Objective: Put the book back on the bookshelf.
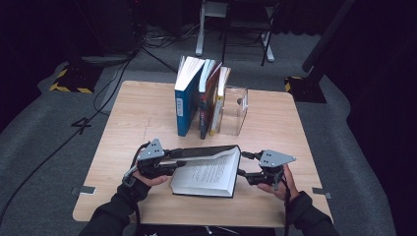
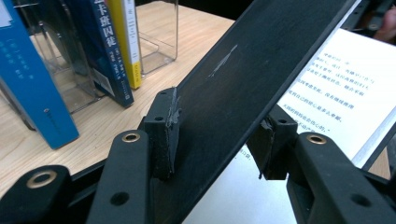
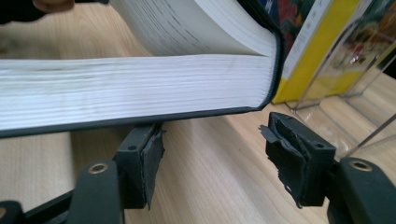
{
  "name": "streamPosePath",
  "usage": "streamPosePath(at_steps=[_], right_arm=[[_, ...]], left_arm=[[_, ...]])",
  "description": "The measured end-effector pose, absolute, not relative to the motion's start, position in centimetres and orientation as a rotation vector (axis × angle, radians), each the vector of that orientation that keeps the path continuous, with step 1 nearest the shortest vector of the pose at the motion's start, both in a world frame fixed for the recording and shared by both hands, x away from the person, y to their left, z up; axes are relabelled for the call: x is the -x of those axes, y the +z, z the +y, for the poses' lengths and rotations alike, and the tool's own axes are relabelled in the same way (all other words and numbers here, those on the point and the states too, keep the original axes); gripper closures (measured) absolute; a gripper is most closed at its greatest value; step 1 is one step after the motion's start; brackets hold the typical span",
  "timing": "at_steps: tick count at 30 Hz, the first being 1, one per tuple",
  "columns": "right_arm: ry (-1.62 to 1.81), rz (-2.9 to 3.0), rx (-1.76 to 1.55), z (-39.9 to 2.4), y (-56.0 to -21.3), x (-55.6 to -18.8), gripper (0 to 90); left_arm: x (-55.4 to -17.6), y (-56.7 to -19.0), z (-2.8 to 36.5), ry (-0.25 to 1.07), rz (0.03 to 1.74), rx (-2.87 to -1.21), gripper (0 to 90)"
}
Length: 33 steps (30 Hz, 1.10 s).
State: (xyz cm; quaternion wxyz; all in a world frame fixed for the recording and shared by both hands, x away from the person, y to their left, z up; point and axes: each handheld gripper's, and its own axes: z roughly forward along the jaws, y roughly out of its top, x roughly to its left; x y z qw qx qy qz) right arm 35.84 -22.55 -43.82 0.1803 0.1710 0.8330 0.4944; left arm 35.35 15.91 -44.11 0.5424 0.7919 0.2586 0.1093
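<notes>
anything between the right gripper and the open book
Nothing visible. The right gripper sits at the open book's edge with bare table between its spread jaws; the left gripper has the black cover between its jaws.

Thick black-cover book lies open on wooden table, near front edge, btw the two hands. Lower block of pages rests flat, white pages w/ printed text facing up, spine toward the back. Top cover w/ some pages is raised at a slant, not fully open; its black face shows pale scuff marks. Page edges look clean, tightly stacked, slightly bowed near spine.
</notes>
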Motion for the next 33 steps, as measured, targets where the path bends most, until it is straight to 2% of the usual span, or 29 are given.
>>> streamPosePath(at_steps=[12,20,27,33], right_arm=[[1.482,2.276,-0.485,-20.6,-41.3,-36.1,38.9],[1.509,2.246,-0.44,-17.9,-39.4,-36.2,38.9],[1.528,2.236,-0.414,-16.7,-38.9,-36.1,37.3],[1.559,2.214,-0.415,-17.1,-38.3,-36.0,36.8]], left_arm=[[-34.1,-44.6,16.2,0.363,0.615,-1.938,56.3],[-33.9,-45.0,16.6,0.393,0.651,-1.975,56.3],[-34.1,-45.6,16.0,0.386,0.633,-2.009,56.2],[-34.4,-46.1,14.2,0.32,0.59,-2.023,57.8]])
